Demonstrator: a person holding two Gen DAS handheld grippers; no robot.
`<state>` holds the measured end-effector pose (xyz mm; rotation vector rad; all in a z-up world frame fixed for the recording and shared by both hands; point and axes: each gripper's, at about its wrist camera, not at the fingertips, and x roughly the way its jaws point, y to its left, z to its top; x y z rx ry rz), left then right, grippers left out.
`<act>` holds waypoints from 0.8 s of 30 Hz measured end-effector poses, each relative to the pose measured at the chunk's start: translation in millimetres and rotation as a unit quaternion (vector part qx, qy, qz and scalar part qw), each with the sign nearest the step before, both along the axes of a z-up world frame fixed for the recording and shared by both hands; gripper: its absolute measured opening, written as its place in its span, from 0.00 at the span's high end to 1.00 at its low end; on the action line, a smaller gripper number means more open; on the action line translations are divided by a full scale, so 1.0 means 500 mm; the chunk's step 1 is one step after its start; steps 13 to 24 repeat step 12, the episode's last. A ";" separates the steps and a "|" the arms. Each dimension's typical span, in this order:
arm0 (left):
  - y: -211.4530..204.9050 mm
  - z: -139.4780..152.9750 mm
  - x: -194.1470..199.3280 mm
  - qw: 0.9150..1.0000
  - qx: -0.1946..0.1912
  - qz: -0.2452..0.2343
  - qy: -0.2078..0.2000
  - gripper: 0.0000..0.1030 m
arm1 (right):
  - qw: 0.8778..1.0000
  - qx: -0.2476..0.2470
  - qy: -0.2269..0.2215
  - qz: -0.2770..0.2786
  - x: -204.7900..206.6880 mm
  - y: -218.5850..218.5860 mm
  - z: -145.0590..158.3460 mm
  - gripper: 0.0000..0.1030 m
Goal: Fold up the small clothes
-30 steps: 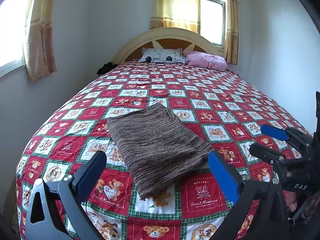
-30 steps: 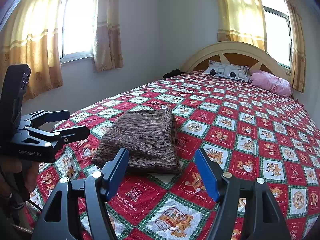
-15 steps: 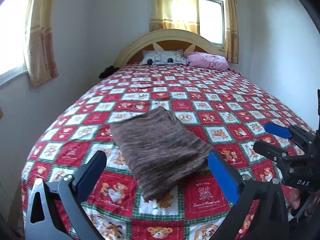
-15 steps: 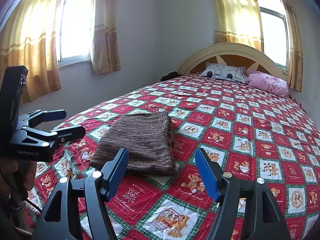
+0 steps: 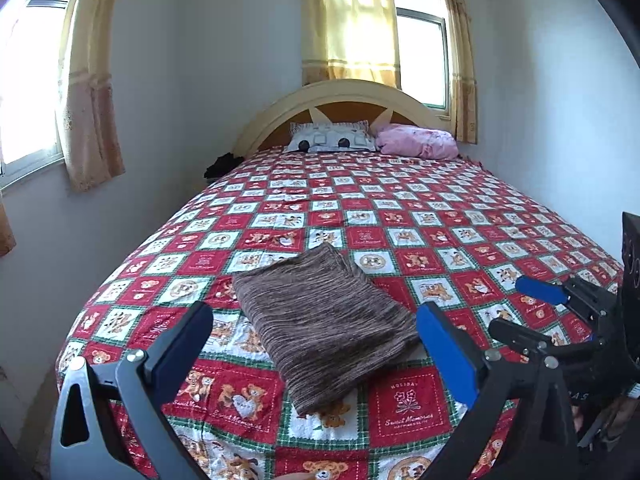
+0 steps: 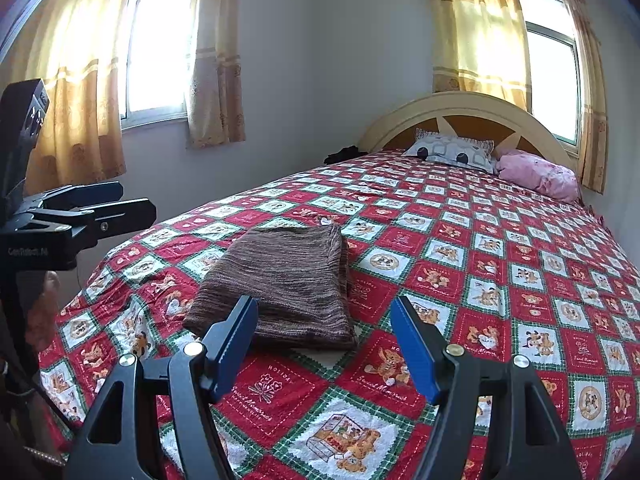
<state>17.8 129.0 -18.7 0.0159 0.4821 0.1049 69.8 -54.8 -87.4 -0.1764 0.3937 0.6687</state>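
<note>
Both claws, left claw [image 5: 312, 344] and right claw [image 6: 324, 338], have drawn back, jaws apart, from the folded brown garment [image 5: 324, 320] on the quilt [image 5: 440, 216].

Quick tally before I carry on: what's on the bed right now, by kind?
Folded brown knit garment: 1
Pillows at the headboard: 2, one grey patterned and one pink
Patchwork bedspread: 1
Dark bundle at the bed's far left corner, too small to identify: 1
Total: 5
Both tongs, left and right, are open and hold nothing.
</note>
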 end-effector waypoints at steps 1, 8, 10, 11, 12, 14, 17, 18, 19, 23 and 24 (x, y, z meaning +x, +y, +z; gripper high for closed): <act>0.002 -0.002 0.002 1.000 0.000 0.003 0.001 0.00 | 1.000 0.000 0.000 0.000 0.000 0.000 -0.001 0.33; 0.003 -0.021 0.003 1.000 -0.011 0.000 0.007 0.00 | 1.000 0.003 0.006 -0.004 0.003 -0.005 -0.008 0.33; -0.001 -0.023 0.004 1.000 -0.008 -0.003 0.006 0.00 | 1.000 0.002 0.008 -0.006 0.005 -0.006 -0.010 0.33; -0.002 -0.024 0.004 1.000 -0.007 -0.003 0.006 0.00 | 1.000 0.002 0.009 -0.006 0.005 -0.007 -0.011 0.33; -0.003 -0.025 0.005 1.000 -0.007 -0.006 0.007 0.00 | 1.000 0.002 0.009 -0.007 0.005 -0.007 -0.012 0.33; -0.003 -0.025 0.005 1.000 -0.007 -0.006 0.007 0.00 | 1.000 0.002 0.009 -0.007 0.005 -0.007 -0.012 0.33; -0.003 -0.025 0.005 1.000 -0.007 -0.006 0.007 0.00 | 1.000 0.002 0.009 -0.007 0.005 -0.007 -0.012 0.33; -0.003 -0.025 0.005 1.000 -0.007 -0.006 0.007 0.00 | 1.000 0.002 0.009 -0.007 0.005 -0.007 -0.012 0.33; -0.003 -0.025 0.005 1.000 -0.007 -0.006 0.007 0.00 | 1.000 0.002 0.009 -0.007 0.005 -0.007 -0.012 0.33; -0.003 -0.025 0.005 1.000 -0.007 -0.006 0.007 0.00 | 1.000 0.002 0.009 -0.007 0.005 -0.007 -0.012 0.33; -0.003 -0.025 0.005 1.000 -0.007 -0.006 0.007 0.00 | 1.000 0.002 0.009 -0.007 0.005 -0.007 -0.012 0.33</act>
